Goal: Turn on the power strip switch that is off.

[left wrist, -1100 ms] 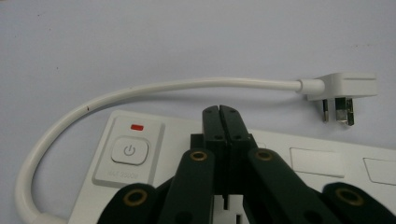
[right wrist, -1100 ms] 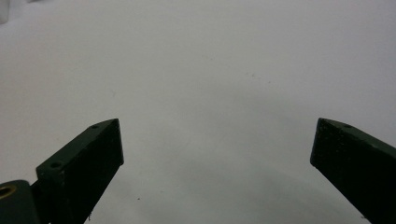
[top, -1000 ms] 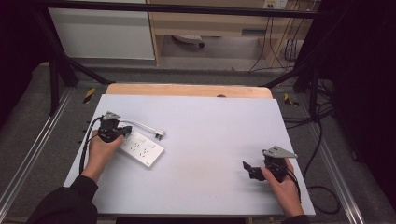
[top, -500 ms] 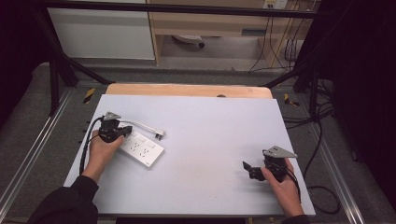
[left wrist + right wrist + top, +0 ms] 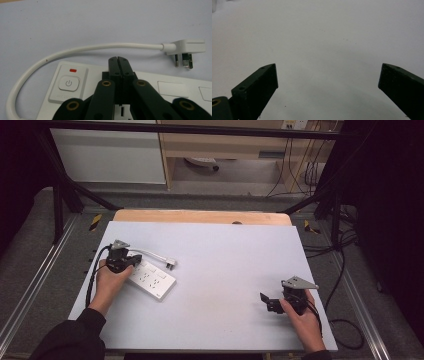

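A white power strip [image 5: 150, 279] lies flat on the left half of the pale table [image 5: 220, 265]. Its short white cable [image 5: 82, 48] loops round to a three-pin plug [image 5: 186, 48] lying on the table beside it. My left gripper [image 5: 129, 263] rests over the strip's near end with its jaws pressed together and nothing between them [image 5: 118, 60]. The strip's power button [image 5: 69, 83] with a red light sits just left of the jaws. My right gripper [image 5: 266, 301] lies low over bare table at the right front, jaws spread wide [image 5: 328, 77] and nothing between them.
A wooden board edge [image 5: 200, 216] runs along the table's far side. Black frame bars [image 5: 65, 190] stand at both far corners, and cables [image 5: 345, 270] hang off the right edge. Bare table surface stretches between the two hands.
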### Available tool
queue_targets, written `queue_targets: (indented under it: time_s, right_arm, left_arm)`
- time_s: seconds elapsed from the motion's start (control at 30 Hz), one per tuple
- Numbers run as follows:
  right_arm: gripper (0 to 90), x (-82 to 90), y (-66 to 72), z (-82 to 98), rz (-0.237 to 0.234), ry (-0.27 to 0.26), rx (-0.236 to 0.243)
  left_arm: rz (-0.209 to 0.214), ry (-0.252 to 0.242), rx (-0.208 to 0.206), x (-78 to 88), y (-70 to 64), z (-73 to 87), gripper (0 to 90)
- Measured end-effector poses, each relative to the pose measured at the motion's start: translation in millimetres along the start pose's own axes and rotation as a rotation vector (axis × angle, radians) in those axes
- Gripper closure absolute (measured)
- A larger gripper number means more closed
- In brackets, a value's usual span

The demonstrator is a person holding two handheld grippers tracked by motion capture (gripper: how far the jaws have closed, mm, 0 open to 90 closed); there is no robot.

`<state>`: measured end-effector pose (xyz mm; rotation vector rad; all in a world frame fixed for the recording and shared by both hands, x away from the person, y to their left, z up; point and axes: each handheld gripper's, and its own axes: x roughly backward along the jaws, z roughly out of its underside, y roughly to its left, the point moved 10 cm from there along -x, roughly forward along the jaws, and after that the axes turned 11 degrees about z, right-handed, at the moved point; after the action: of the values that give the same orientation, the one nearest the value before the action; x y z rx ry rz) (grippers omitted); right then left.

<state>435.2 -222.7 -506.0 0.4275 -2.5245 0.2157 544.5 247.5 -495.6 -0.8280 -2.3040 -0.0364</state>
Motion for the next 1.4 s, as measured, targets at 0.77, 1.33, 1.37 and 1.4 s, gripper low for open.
queue_targets:
  time_s: [0.77, 1.33, 1.37, 1.4]
  right_arm:
    - [2.9, 1.1, -0.9, -1.3, 0.001, -0.007, -0.008]
    - [2.9, 0.8, -1.0, -1.0, 0.000, -0.006, -0.005]
    - [2.9, 0.8, -1.0, -1.0, 0.000, -0.006, -0.005]
    - [2.9, 0.8, -0.9, -1.0, 0.000, -0.006, -0.006]
  left_arm:
    - [0.023, -0.042, 0.015, 0.1, -2.7, -7.4, 90.0]
    - [0.026, -0.067, 0.003, -0.4, -5.2, -12.0, 84.4]
    - [0.026, -0.069, 0.003, -0.5, -5.3, -12.2, 84.4]
    - [0.026, -0.070, 0.003, -0.4, -5.5, -12.4, 83.9]
